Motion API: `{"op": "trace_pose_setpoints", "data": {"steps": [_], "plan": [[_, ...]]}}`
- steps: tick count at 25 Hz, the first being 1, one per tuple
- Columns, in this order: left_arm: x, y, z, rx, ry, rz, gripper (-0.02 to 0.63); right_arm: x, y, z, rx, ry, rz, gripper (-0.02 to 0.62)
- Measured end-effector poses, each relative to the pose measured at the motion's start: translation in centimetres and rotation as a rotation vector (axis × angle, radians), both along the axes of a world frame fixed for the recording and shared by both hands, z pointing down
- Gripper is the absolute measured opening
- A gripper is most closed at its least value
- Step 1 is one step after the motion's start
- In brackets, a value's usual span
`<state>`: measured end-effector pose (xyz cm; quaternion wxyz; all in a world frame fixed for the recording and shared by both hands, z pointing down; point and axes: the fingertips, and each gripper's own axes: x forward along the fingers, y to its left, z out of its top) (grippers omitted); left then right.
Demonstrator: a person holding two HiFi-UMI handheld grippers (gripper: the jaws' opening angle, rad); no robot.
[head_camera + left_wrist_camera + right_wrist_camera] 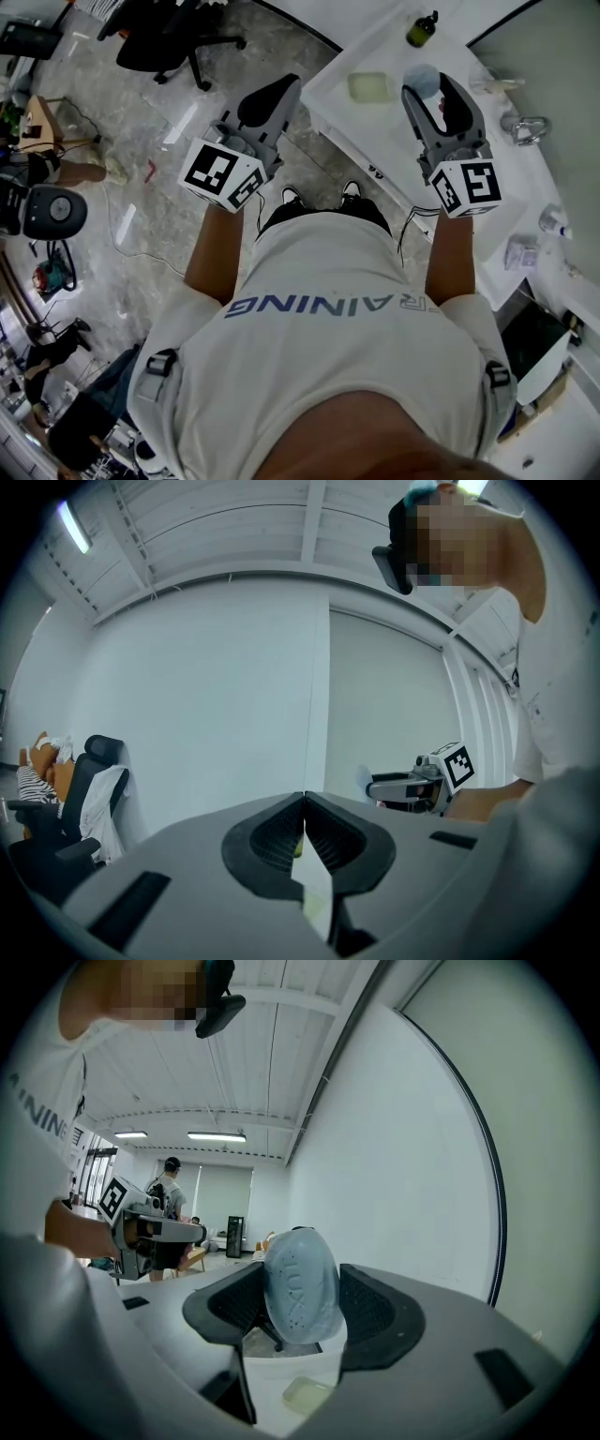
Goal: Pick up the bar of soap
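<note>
right gripper view shows the right gripper (302,1277) pinching the blue bar of soap (300,1290) between its two jaws, in the middle of the frame. the left gripper (304,806) has its jaws pressed together, with nothing in them.

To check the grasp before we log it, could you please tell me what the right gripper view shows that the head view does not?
Only the right gripper view: ribbed pads pressed on both sides of the pale blue soap bar, its embossed lettering, and a person standing far back in the room. Only the head view: a dark bottle, the faucet, an office chair and the wearer's shoes. Both: the right tongs shut on the soap bar, the left tongs, and the pale green dish on the white counter.
</note>
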<state>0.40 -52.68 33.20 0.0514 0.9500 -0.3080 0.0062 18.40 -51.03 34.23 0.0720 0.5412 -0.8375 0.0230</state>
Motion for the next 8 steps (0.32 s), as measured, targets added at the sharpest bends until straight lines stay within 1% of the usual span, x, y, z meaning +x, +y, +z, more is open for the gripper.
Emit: {"op": "trace_pose_setpoints", "data": {"steps": [8], "plan": [[0.27, 0.17, 0.17, 0.006, -0.014, -0.001, 0.009, 0.7, -0.4, 0.42, -0.018, 0.017, 0.001, 0.261]]}}
